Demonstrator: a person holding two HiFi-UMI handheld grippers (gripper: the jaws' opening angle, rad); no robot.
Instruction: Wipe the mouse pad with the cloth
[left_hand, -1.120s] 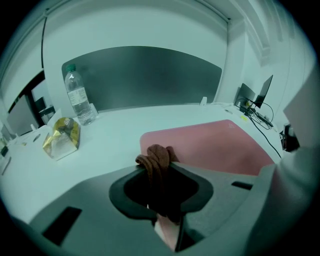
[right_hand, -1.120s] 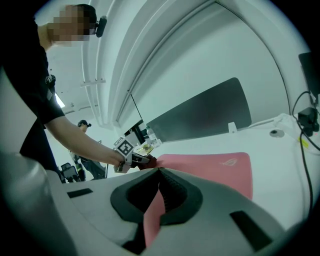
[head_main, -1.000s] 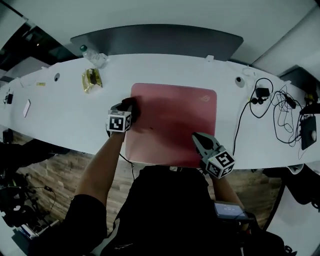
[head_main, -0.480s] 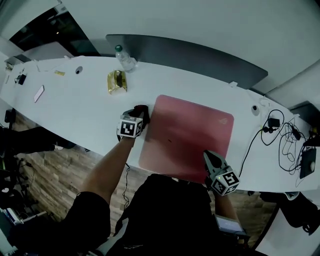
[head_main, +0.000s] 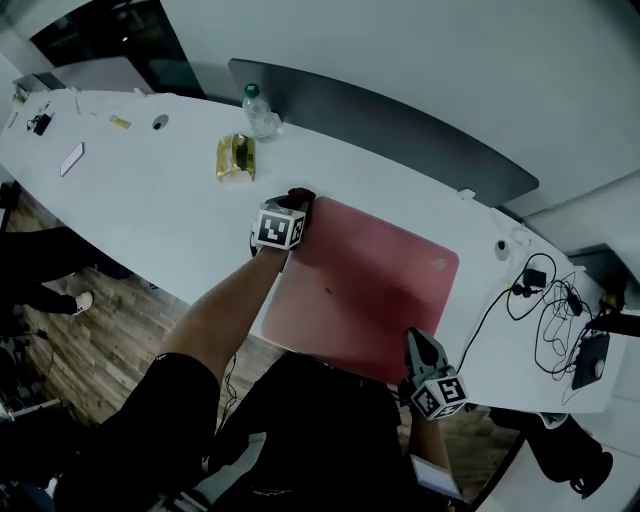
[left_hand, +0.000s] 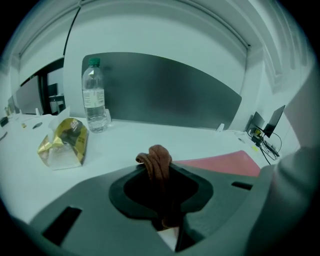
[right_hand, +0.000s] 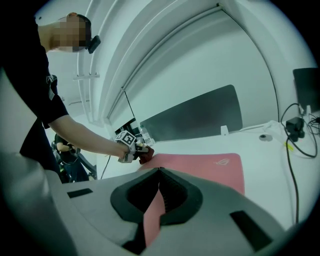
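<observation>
The red mouse pad (head_main: 370, 285) lies flat on the white table (head_main: 150, 205). My left gripper (head_main: 293, 208) is at the pad's far left corner, shut on a bunched reddish-brown cloth (head_main: 300, 196). In the left gripper view the cloth (left_hand: 157, 162) sticks up between the jaws, with the pad (left_hand: 225, 164) off to the right. My right gripper (head_main: 412, 340) sits over the pad's near edge with its jaws shut. The right gripper view shows the pad (right_hand: 210, 165) stretching ahead, pink showing through the slit below the tips, and the left gripper (right_hand: 139, 150) at the far corner.
A water bottle (head_main: 258, 112) and a gold packet (head_main: 236, 158) stand beyond the left gripper. A dark panel (head_main: 400, 125) runs along the table's far edge. Black cables (head_main: 545, 300) lie right of the pad. A phone (head_main: 72, 158) lies far left.
My left gripper has carried the cloth from the pad's left edge out to its far left corner. The right gripper has stayed at the near edge. The head view has swung.
</observation>
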